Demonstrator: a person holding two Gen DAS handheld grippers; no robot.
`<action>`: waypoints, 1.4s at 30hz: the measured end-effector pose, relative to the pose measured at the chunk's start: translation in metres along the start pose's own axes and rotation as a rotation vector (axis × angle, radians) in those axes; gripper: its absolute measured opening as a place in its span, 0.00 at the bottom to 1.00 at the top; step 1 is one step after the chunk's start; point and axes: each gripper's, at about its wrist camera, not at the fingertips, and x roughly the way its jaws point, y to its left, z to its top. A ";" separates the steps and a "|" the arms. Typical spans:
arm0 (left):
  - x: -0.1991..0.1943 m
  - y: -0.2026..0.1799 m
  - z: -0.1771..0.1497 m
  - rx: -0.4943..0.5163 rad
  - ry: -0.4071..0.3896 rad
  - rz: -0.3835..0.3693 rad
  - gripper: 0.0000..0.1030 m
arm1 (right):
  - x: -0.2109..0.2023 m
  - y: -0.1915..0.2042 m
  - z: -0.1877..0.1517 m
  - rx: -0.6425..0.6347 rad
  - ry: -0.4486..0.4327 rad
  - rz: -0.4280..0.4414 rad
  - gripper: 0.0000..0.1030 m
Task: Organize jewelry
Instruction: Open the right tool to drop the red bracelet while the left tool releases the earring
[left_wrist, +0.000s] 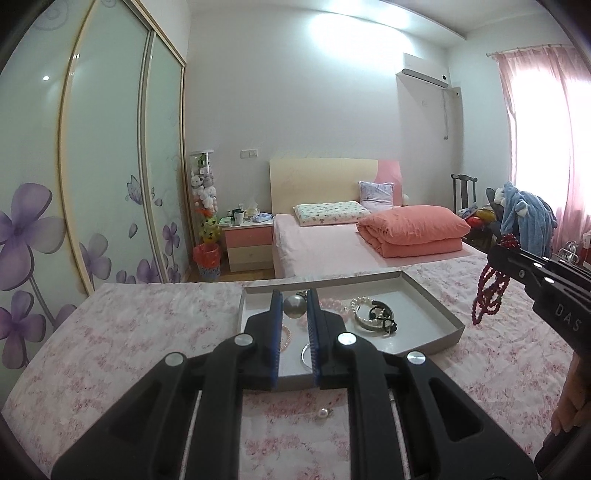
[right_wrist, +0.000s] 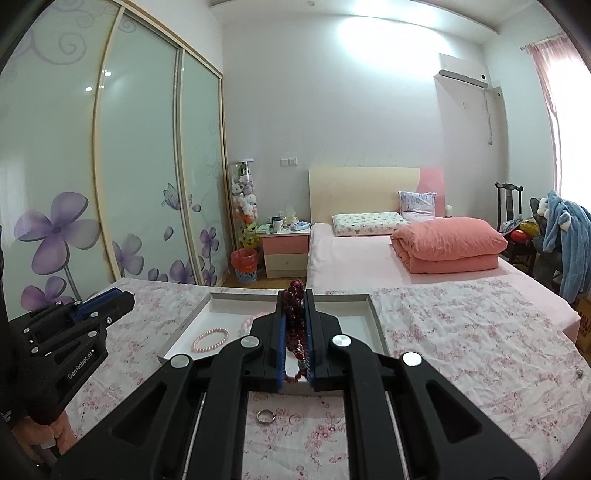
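Two grippers: left (right_wrist: 122, 295) "GenRobot.AI" jaws narrow (empty); right (right_wrist: 294, 295) clamps red beads (left_wrist: 489, 291).

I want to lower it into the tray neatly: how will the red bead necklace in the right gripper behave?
Likely floppy: the red bead necklace droops in loops below the right gripper. It may swing, then pile up in the tray. Round beads look smooth, so possibly slippery.
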 end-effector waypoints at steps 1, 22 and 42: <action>0.001 -0.001 0.001 0.002 -0.001 -0.002 0.14 | 0.001 0.000 0.001 -0.001 -0.003 0.000 0.09; 0.066 0.001 0.008 0.001 0.028 -0.008 0.14 | 0.055 -0.006 0.011 0.012 0.021 -0.015 0.09; 0.161 0.001 -0.003 -0.019 0.179 -0.023 0.14 | 0.155 -0.014 -0.009 0.094 0.226 0.025 0.09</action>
